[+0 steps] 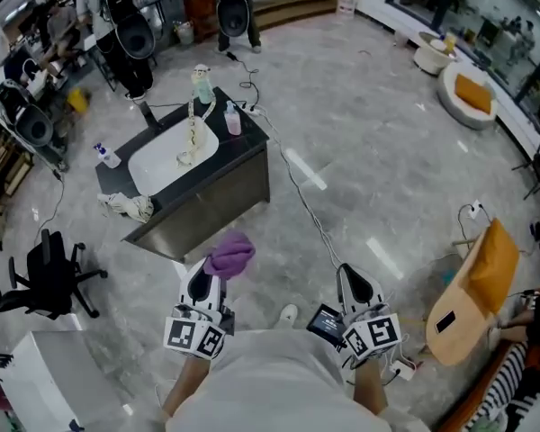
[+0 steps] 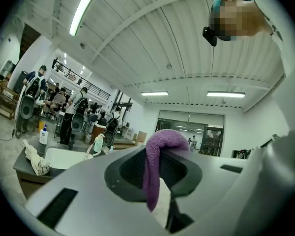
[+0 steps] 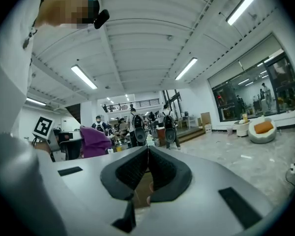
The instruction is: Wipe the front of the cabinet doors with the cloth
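A purple cloth (image 1: 229, 255) sticks out of my left gripper (image 1: 201, 286), whose jaws are shut on it; in the left gripper view the cloth (image 2: 158, 163) drapes over the pads. My right gripper (image 1: 357, 288) is held level beside it with its jaws closed together and nothing between them (image 3: 146, 173). The purple cloth (image 3: 94, 142) shows at the left of the right gripper view. The cabinet (image 1: 218, 198), a steel vanity with a dark top, stands ahead of both grippers on the floor. Its front doors face me, a short gap beyond the cloth.
A white sink (image 1: 162, 162) is set in the cabinet top, with a rag (image 1: 130, 206), bottles (image 1: 233, 120) and a faucet on it. A black office chair (image 1: 47, 273) stands left, an orange chair (image 1: 479, 291) right. A cable (image 1: 304, 205) runs across the floor. People stand far behind.
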The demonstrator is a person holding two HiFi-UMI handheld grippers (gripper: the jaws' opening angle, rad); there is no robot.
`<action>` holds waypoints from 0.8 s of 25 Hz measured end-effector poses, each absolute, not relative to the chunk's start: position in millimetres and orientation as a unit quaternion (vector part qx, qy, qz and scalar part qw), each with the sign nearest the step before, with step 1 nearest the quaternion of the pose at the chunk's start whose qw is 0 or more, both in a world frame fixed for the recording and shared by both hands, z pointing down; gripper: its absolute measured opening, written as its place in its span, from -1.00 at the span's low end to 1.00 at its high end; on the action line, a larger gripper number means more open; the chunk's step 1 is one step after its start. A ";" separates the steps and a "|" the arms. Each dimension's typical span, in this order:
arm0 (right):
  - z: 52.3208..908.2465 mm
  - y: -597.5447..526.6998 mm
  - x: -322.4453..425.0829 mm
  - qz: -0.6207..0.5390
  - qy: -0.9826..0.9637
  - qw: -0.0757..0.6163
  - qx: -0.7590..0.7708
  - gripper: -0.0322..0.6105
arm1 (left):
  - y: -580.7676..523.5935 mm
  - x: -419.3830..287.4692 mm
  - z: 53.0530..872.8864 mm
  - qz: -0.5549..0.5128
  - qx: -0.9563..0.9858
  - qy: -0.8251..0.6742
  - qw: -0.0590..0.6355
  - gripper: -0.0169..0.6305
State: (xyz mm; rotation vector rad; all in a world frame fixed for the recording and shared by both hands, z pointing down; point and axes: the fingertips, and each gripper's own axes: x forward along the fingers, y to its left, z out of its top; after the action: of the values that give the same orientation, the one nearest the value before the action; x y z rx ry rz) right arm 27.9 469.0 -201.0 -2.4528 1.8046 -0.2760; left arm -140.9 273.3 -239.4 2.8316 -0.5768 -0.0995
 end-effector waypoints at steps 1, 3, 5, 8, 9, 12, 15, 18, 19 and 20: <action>-200.4 470.0 37.2 -0.088 0.589 0.037 -0.802 -0.82 | 276.1 -131.1 -236.4 -0.028 0.972 -0.195 0.129 -0.79; -198.6 473.8 52.8 -0.087 0.584 0.032 -0.807 -0.82 | 280.7 -111.7 -230.2 -0.013 0.974 -0.183 0.129 -0.79; -190.7 476.4 71.7 -0.097 0.575 0.035 -0.812 -0.82 | 281.6 -89.8 -225.1 -0.006 0.975 -0.177 0.132 -0.79; -177.6 470.7 99.2 -0.119 0.564 0.037 -0.817 -0.82 | 275.4 -58.2 -219.5 -0.010 0.973 -0.172 0.150 -0.79; -176.6 465.8 105.9 -0.120 0.565 0.035 -0.815 -0.82 | 271.3 -48.1 -216.8 -0.011 0.973 -0.170 0.154 -0.79; -178.6 448.6 127.1 -0.118 0.575 0.026 -0.809 -0.82 | 253.8 -18.1 -206.3 -0.006 0.972 -0.170 0.159 -0.79; -185.3 427.6 157.1 -0.118 0.575 0.027 -0.809 -0.82 | 227.1 12.2 -203.6 -0.008 0.969 -0.185 0.162 -0.79; -193.3 403.3 187.8 -0.110 0.580 0.032 -0.806 -0.82 | 198.1 42.4 -202.9 -0.013 0.968 -0.198 0.155 -0.79; -194.1 394.5 197.5 -0.107 0.583 0.032 -0.805 -0.82 | 188.9 52.4 -201.6 -0.014 0.968 -0.198 0.152 -0.79; -194.8 385.9 206.4 -0.103 0.585 0.033 -0.804 -0.82 | 181.0 61.9 -200.4 -0.016 0.969 -0.196 0.150 -0.79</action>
State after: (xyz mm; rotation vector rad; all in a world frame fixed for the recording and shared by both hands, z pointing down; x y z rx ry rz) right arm 206.4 385.9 -194.8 -2.4733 1.8019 -0.3175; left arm 61.9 181.0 -200.4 2.7842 -0.5624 -0.0467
